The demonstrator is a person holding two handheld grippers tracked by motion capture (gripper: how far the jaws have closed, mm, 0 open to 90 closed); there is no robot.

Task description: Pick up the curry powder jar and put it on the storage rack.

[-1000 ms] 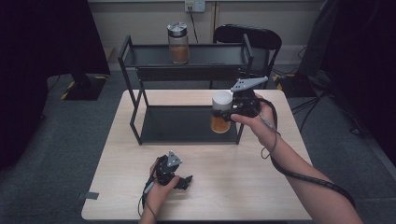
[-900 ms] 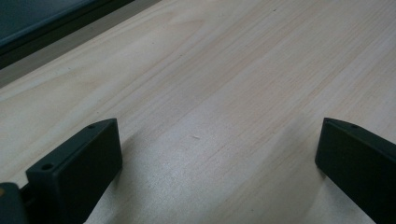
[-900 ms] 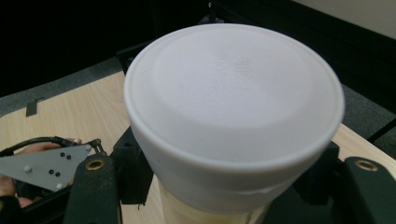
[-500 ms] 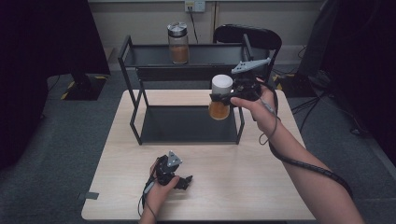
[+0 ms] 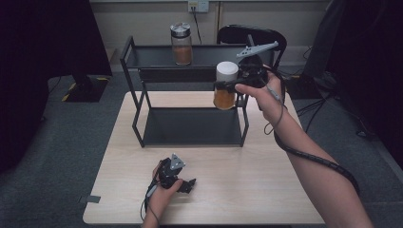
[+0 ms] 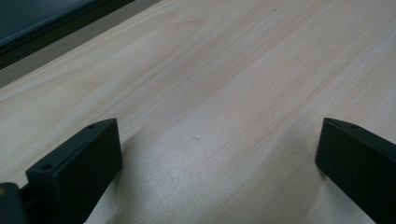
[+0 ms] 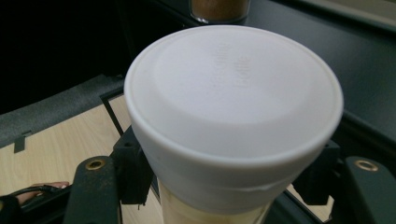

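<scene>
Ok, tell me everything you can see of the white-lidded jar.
The white-lidded jar is clear, glass or plastic I can't tell, holding amber-brown contents under a broad, smooth white lid. It is upright in the air beside the rack's top shelf, the right gripper shut on it just below the lid.

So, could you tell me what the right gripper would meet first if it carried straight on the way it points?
Probably the rack's top shelf. The right gripper holds the white-lidded jar and points towards it, with the other jar farther along; depth is unclear.

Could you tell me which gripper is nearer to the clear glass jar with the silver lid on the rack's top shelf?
Right. The right gripper is beside the top shelf near the silver-lidded glass jar; the left gripper rests low on the table.
</scene>
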